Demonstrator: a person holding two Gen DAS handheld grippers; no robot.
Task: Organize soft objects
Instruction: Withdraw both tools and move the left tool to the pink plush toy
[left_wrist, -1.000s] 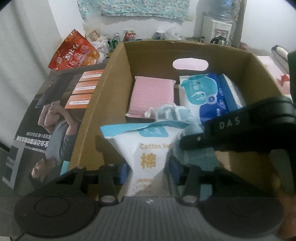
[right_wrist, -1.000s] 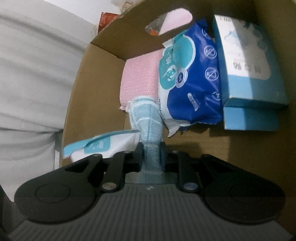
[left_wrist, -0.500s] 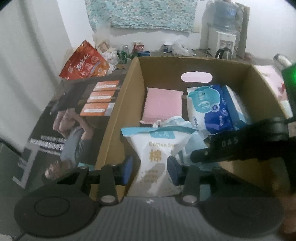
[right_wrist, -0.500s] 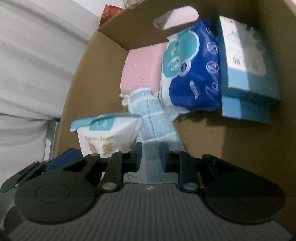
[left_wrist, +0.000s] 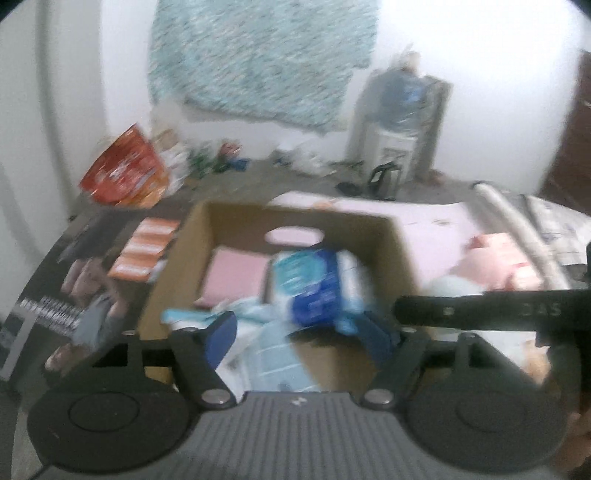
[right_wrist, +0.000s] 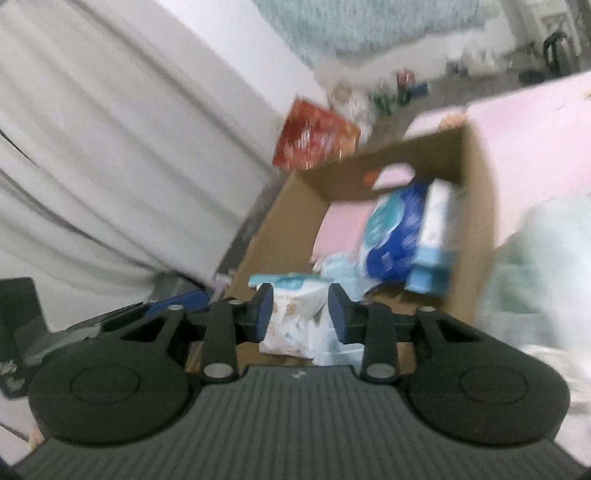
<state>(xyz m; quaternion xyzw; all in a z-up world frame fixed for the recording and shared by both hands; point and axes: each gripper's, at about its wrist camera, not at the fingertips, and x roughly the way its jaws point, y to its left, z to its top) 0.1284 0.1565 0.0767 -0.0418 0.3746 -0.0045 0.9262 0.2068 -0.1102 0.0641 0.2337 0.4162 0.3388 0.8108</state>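
2 grippers hover above a packed cardboard box (left_wrist: 400, 254).
Left gripper (left_wrist: 301, 334) spreads wide, empty; right gripper (right_wrist: 301, 312) gapes, empty, over the white cotton pack (right_wrist: 291, 317).

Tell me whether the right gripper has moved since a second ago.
Yes. The right gripper has pulled up and back out of the cardboard box, which now looks smaller and farther off. Its jaws have opened, releasing the blue cloth.
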